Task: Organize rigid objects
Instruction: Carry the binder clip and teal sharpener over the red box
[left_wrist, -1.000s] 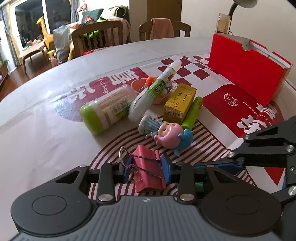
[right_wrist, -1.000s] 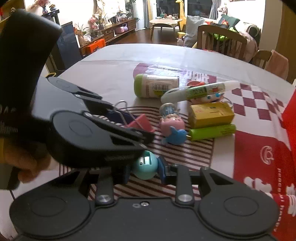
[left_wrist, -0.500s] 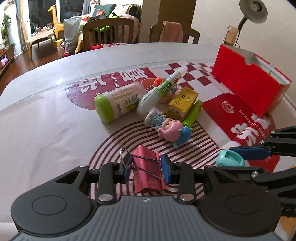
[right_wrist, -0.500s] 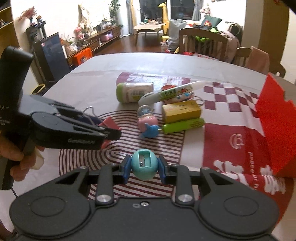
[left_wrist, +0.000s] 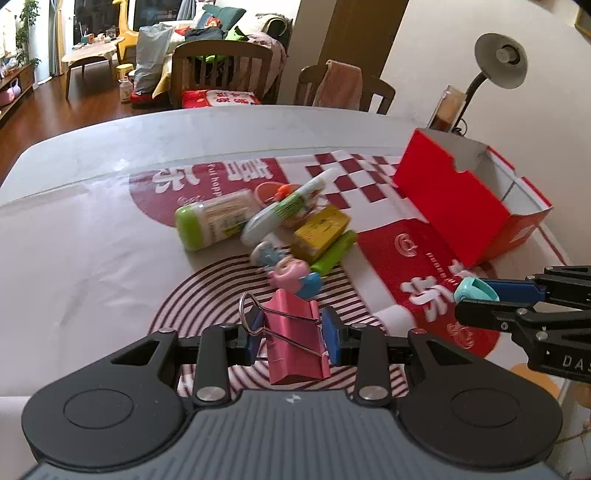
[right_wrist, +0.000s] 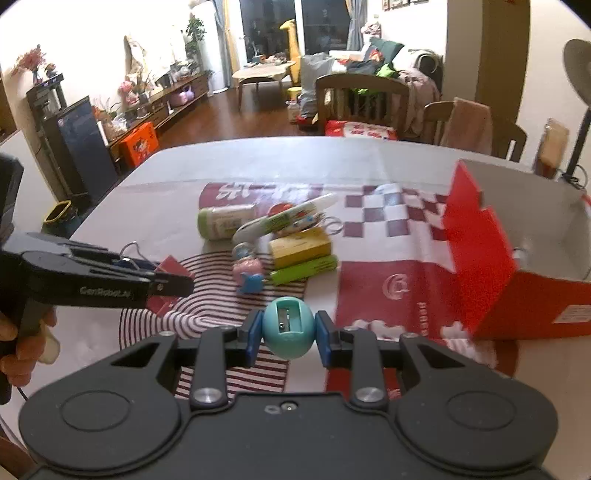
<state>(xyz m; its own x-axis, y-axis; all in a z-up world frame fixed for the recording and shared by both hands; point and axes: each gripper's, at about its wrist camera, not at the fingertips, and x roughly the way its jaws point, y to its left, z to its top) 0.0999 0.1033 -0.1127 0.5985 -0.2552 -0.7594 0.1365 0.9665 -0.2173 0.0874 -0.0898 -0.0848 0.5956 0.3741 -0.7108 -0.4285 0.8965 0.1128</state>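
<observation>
- Left gripper (left_wrist: 291, 334) fingers (left_wrist: 330, 341): pinching pink binder clip (left_wrist: 295, 338), as before, lifted above striped circle of the tablecloth (left_wrist: 92, 266).
- Right gripper (right_wrist: 286, 338) fingers (right_wrist: 253, 338): clamped on teal pencil sharpener (right_wrist: 288, 328); carried farther right since earlier frame, nearer red box (right_wrist: 476, 258) at table's right edge.
- Remaining clutter (left_wrist: 266, 225): unmoved, mid-cloth.

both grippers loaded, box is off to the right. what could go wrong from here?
1. The teal egg-shaped pencil sharpener is round and pinched only at its sides by the right gripper; it may slip or roll out.
2. The left gripper holds the pink binder clip near the right one; they could collide heading for the red box.
3. The box's near wall stands tall; a low approach could hit it.
</observation>
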